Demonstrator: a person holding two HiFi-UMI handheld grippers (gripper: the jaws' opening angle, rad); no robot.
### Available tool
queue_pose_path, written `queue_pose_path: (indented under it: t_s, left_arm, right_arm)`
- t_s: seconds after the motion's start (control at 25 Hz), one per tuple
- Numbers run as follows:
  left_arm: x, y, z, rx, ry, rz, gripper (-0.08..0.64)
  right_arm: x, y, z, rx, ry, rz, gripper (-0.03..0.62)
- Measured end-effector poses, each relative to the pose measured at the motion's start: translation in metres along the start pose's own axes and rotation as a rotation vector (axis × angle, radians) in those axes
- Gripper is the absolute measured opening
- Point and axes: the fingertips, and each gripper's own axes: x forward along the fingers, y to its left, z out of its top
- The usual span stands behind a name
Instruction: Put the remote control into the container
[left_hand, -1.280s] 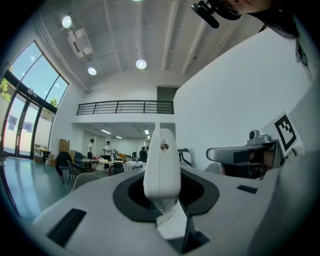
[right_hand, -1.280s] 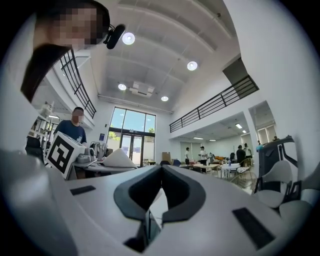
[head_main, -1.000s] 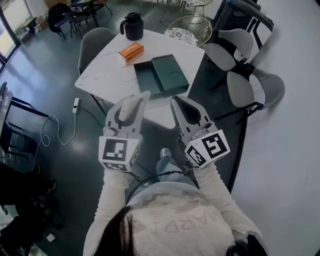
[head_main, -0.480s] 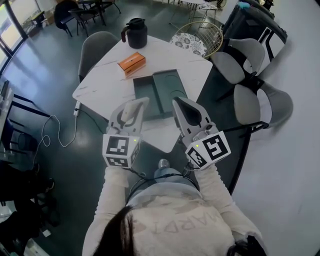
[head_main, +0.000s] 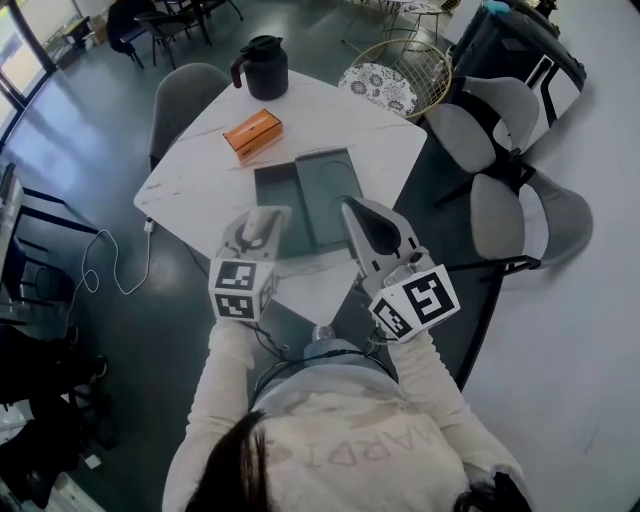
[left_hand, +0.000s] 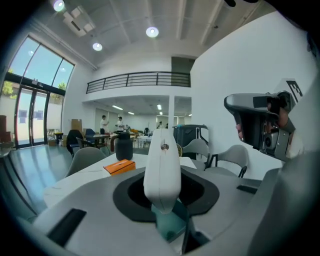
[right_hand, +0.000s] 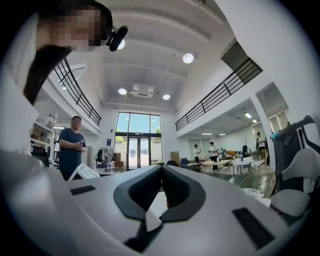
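A white remote control (head_main: 262, 226) stands between the jaws of my left gripper (head_main: 263, 222), which is shut on it. In the left gripper view the remote (left_hand: 161, 165) rises upright between the black pads. The open dark green container (head_main: 280, 200) lies on the white table (head_main: 195, 185), with its lid (head_main: 332, 190) beside it on the right. My left gripper's tip hovers over the container's near edge, and a bit of green (left_hand: 170, 225) shows under the remote. My right gripper (head_main: 354, 210) is shut on nothing, over the table's near edge by the lid; its pads (right_hand: 172, 187) meet at the tip.
An orange box (head_main: 252, 135) and a black jug (head_main: 260, 65) stand at the table's far side. Grey chairs (head_main: 500, 210) stand to the right and one (head_main: 180, 90) at the far left. A wire basket (head_main: 392, 75) sits beyond. A cable (head_main: 100, 270) trails on the floor.
Both grippers have moved forward toward the table. The left one, still holding the remote, has sunk and now reaches over the green container's near edge.
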Motion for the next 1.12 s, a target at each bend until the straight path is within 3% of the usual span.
queue_pose_path:
  t_s: [0.48,1.12]
  left_arm:
    - [0.054,0.003,-0.022,-0.022,0.115,0.058,0.101]
    - [0.091,0.006,-0.052,-0.059,0.245,-0.015,0.101]
  right_arm:
    - [0.014,-0.052,-0.010,0.054,0.002,0.059,0.015]
    - [0.017,-0.069,-0.018,0.078,0.003,0.024,0.015]
